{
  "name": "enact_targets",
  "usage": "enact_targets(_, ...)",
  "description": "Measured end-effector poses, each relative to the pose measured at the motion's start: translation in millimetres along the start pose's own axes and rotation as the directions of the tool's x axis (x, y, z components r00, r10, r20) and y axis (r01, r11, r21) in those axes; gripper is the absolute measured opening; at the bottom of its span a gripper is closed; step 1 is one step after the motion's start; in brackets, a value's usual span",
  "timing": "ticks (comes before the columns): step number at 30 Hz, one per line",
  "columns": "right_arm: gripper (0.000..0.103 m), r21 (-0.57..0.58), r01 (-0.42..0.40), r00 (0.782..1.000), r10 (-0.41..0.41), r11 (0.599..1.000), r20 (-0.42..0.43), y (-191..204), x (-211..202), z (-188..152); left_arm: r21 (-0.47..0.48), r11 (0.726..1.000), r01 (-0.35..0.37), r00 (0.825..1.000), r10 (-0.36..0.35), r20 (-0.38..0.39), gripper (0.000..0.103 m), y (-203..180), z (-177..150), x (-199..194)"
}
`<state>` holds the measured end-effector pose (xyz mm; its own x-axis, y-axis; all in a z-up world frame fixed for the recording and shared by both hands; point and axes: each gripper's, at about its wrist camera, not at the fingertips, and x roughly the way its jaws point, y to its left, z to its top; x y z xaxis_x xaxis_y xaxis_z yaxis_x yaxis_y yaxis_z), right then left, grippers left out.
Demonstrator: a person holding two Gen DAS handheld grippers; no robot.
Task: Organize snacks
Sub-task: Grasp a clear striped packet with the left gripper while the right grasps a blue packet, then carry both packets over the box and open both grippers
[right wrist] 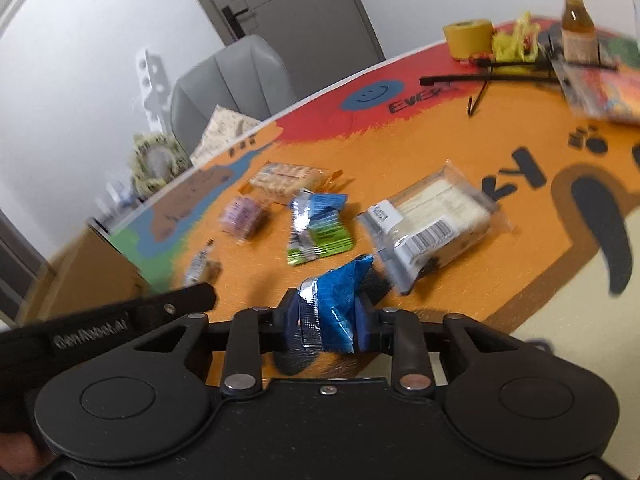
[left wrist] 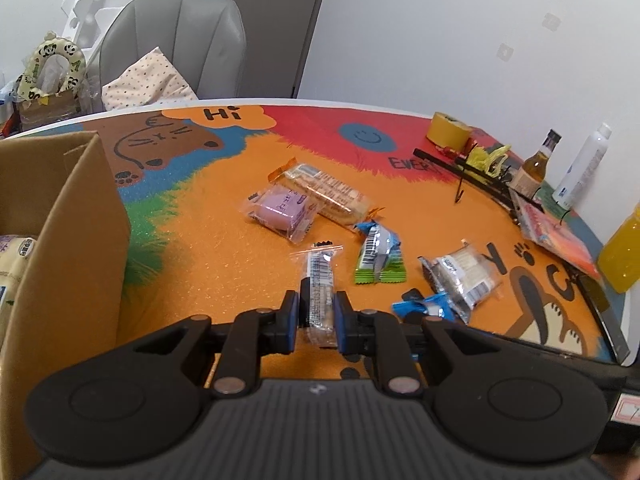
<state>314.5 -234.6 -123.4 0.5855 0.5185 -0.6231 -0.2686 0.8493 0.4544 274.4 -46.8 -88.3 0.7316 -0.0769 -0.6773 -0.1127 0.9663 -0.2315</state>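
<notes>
Bright orange cartoon print covers the round surface (left wrist: pixel 224 248), with a cardboard box (left wrist: pixel 72 216) at its left edge and a yellow tape roll (left wrist: pixel 447 129), a small brown bottle (left wrist: pixel 536 164) and a white bottle (left wrist: pixel 585 168) along the far right edge. The left gripper (left wrist: pixel 317 312) has its fingers (left wrist: pixel 289 316) clenched on a clear slim snack packet (left wrist: pixel 319 280) near the near edge, while the right gripper (right wrist: pixel 326 316) grasps a blue foil snack (right wrist: pixel 334 300). Loose between them and the far edge lie a purple cake packet (left wrist: pixel 280 210), a long cracker pack (left wrist: pixel 328 192), a green-and-blue packet (left wrist: pixel 378 256) and a white sandwich-biscuit pack (left wrist: pixel 460 276).
</notes>
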Motion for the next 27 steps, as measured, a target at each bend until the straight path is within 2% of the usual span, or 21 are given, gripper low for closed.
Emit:
enact_targets(3,0.025,-0.009,0.010,0.999,-0.010,1.000,0.039,2,-14,-2,0.007,1.000,0.007,1.000,-0.007,0.012,0.017,-2,-1,-7)
enact_targets(27,0.025,-0.075,-0.043,0.990,0.053,0.996,0.128,47,-69,-5,0.008,0.999,0.051,0.991,-0.052,0.125,0.017,6,-3,-88)
